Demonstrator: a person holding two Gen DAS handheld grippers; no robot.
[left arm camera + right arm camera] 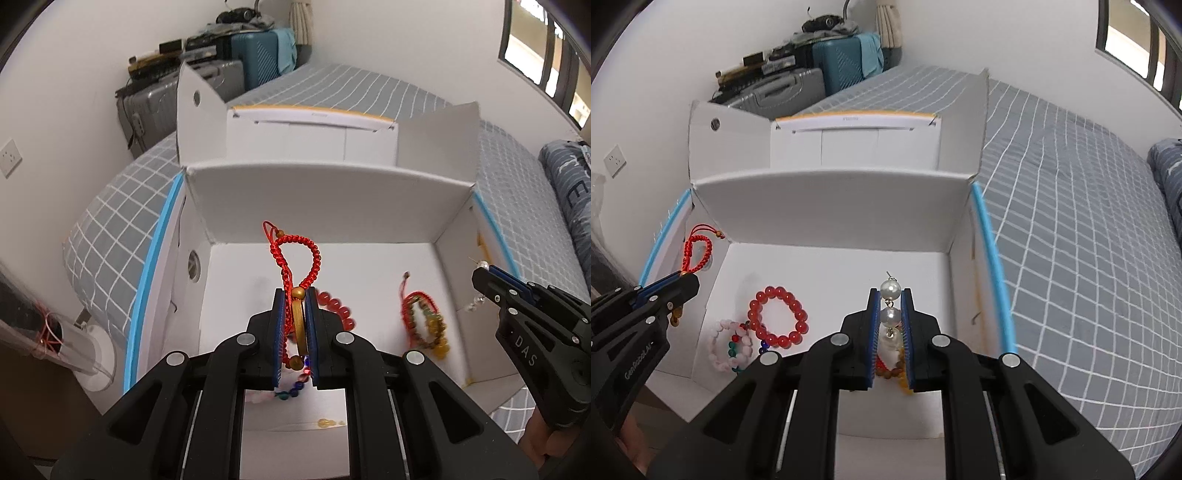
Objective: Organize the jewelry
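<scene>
My left gripper (pixel 294 295) is shut on a red braided cord bracelet (pixel 298 246) with wooden beads, held above the open white box (pixel 325 192). It also shows at the left of the right wrist view (pixel 687 277), with the cord (pixel 698 248) sticking up. My right gripper (pixel 890 295) is shut on a pearl drop earring (pixel 890 290) over the box's right side; it shows in the left wrist view (pixel 480 275). On the box floor lie a red bead bracelet (pixel 777 316), a pink and multicolour bead bracelet (pixel 731 349) and a red-cord amber bead bracelet (pixel 424 319).
The box sits on a bed with a grey grid-pattern sheet (pixel 1071 184). Its lid flaps (pixel 195 107) stand up behind. Suitcases (pixel 842 66) are stacked by the far wall. A small amber charm (pixel 327 422) lies at the box's near edge.
</scene>
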